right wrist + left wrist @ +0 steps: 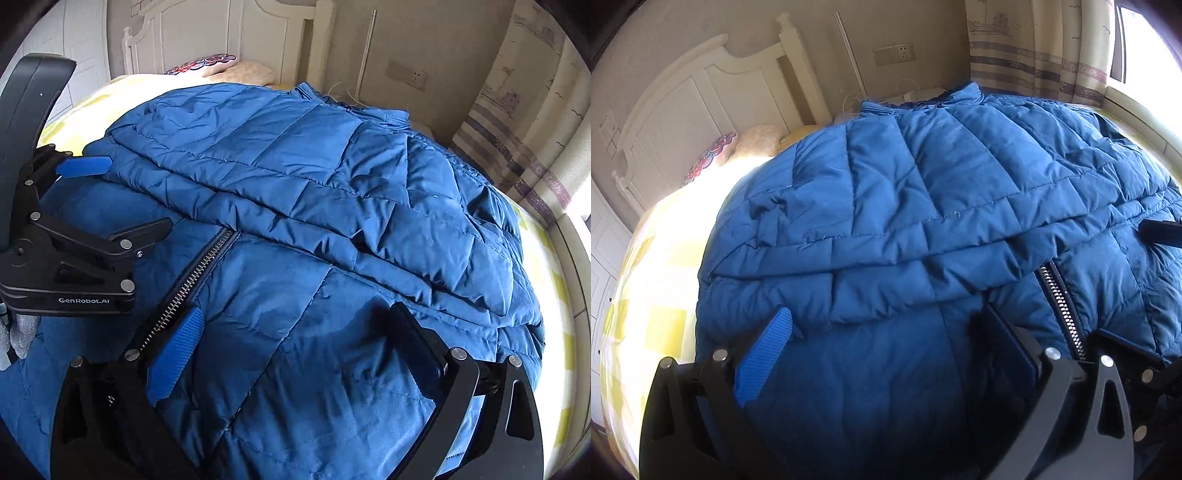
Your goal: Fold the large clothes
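A: Where does the blue jacket (923,206) lie?

B: Spread over the bed (657,280), folded over itself; only a yellow strip is bare toward the headboard (683,107) and along the window side.

A: The claws?

B: Left claw (882,347) and right claw (295,343) both hang spread wide over its near part, flanking the zipper (192,280), gripping nothing.

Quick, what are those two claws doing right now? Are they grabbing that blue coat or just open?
Left claw: open, low over the blue puffer jacket, gripping nothing.
Right claw: open, low over the same jacket beside its zipper, gripping nothing.
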The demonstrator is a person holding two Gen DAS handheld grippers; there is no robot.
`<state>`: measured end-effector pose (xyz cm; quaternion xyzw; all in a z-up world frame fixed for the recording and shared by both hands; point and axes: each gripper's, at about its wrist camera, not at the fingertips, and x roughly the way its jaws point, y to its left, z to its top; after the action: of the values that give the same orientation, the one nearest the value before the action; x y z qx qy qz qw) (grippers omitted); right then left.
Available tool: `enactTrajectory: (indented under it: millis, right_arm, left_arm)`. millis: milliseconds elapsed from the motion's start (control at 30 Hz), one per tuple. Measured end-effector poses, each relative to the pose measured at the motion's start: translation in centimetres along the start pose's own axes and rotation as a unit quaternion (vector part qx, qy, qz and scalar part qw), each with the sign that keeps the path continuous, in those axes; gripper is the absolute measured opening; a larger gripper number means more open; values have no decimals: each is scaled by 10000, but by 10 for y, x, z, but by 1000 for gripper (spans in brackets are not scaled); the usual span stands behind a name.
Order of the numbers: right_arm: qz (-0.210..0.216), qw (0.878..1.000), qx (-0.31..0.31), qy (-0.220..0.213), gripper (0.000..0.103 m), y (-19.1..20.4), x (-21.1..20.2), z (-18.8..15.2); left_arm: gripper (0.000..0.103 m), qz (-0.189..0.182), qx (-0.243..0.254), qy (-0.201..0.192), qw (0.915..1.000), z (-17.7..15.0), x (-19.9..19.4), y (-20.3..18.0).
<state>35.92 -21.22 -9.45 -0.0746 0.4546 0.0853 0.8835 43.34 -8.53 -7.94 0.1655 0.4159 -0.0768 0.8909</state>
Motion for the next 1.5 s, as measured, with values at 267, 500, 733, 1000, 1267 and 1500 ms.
enactTrajectory:
  millis: [267, 500, 733, 1000, 1267, 1500]
  right_arm:
    - [-291, 9953, 923, -75, 98, -63, -30, -26]
    - [-203, 9826, 1842, -71, 99, -124, -31, -67]
    - [-260, 9856, 1668, -77, 99, -123, -28, -63]
    - [-583, 9891, 1339, -172, 97, -120, -34, -59]
    - [-184, 9991, -294, -226, 98, 6, -68, -77]
    - [10, 10000, 16, 85, 98, -4, -57, -81]
  left_arm:
    - [101, 168, -726, -43, 9972, -27, -19, 57]
    - [101, -280, -2087, 632, 9755, -56, -1, 136]
    - [101, -286, -2452, 476, 9679, -71, -10, 143]
    - [100, 61, -3083, 218, 9510, -101, -38, 155]
    - [101, 128, -1065, -223, 9940, -88, -83, 33]
    - [101, 410, -672, 180, 9967, -97, -73, 17]
